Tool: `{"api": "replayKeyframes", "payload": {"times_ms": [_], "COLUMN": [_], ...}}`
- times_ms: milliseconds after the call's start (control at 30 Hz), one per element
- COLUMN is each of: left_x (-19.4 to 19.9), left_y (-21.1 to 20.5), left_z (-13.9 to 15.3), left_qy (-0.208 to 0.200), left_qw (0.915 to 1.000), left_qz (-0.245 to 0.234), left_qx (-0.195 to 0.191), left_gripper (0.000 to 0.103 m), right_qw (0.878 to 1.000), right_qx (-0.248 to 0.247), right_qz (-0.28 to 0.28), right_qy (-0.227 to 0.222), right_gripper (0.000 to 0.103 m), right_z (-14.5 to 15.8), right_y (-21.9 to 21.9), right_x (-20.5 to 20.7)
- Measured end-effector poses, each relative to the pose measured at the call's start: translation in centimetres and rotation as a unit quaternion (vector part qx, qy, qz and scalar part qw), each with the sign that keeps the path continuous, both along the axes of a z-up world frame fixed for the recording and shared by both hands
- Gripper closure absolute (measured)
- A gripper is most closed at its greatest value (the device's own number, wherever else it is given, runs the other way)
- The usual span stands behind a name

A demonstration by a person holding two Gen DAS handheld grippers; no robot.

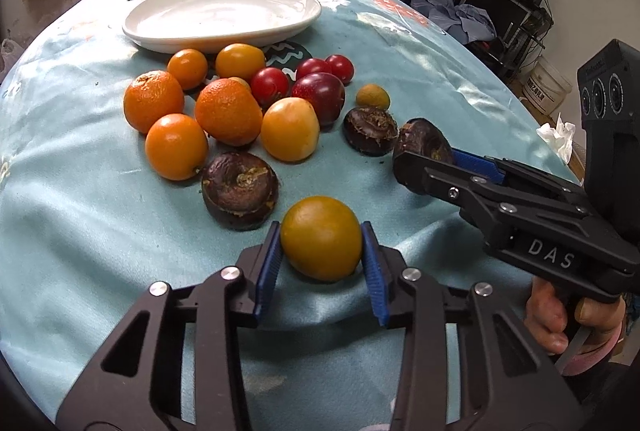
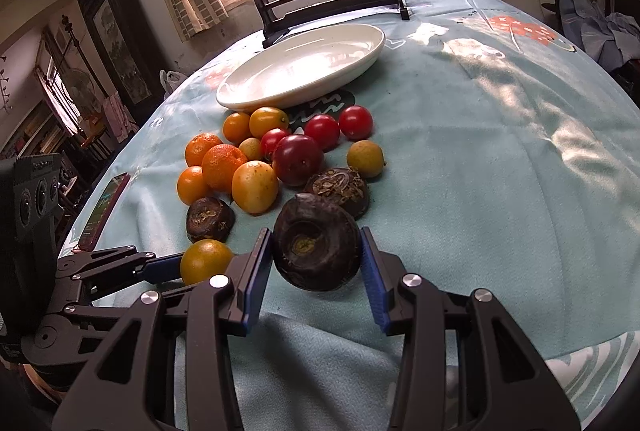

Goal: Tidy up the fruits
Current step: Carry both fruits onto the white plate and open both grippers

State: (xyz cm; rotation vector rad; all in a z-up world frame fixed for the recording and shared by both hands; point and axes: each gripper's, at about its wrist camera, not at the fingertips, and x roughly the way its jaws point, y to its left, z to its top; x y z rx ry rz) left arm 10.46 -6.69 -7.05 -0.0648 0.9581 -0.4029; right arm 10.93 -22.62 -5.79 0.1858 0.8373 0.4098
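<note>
Blue-padded jaws pinch one fruit each: my left gripper (image 1: pixel 322 255) a yellow-orange fruit (image 1: pixel 321 237), my right gripper (image 2: pixel 318 265) a dark water chestnut (image 2: pixel 316 247), both destined, I judge, for the white plate (image 1: pixel 224 31).

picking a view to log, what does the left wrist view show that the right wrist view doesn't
Only the left wrist view: a crumpled white tissue at the table's right edge, and the hand holding the right claw.

Only the right wrist view: a phone at the table's left edge.

Both: the white plate, the left claw around a yellow fruit, the right claw around a dark water chestnut.
</note>
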Motion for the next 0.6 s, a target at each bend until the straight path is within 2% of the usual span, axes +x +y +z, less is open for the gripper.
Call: {"api": "replayKeyframes", "payload": {"times_ms": [167, 333, 433, 533, 600], "left_x": [-0.4, 0.8, 3.8, 8.6, 12.1], "left_y": [1.0, 2.9, 4.4, 5.9, 6.5], "left_z": [0.9, 4.2, 6.4, 7.8, 7.9], "left_qy": [-0.019, -0.060, -0.092, -0.095, -0.097], "left_qw": [0.9995, 0.9970, 0.9948, 0.9937, 0.9935], "left_qz": [-0.011, -0.011, 0.012, 0.032, 0.051], "left_qx": [-0.024, -0.048, -0.041, -0.049, -0.034], "left_gripper": [0.064, 0.064, 0.064, 0.064, 0.064], "right_qw": [1.000, 1.000, 0.999, 0.999, 0.999], "right_qx": [0.004, 0.008, 0.020, 0.014, 0.003], "right_qz": [0.002, 0.003, 0.004, 0.002, 0.002], "right_qy": [-0.002, -0.013, -0.026, -0.036, -0.033], "right_gripper": [0.059, 0.059, 0.059, 0.059, 0.059], "right_z": [0.1, 1.6, 3.6, 4.9, 5.2], "right_y": [-0.1, 0.0, 0.4, 1.4, 2.5], "right_x": [-0.1, 0.9, 3.6, 8.1, 11.7]}}
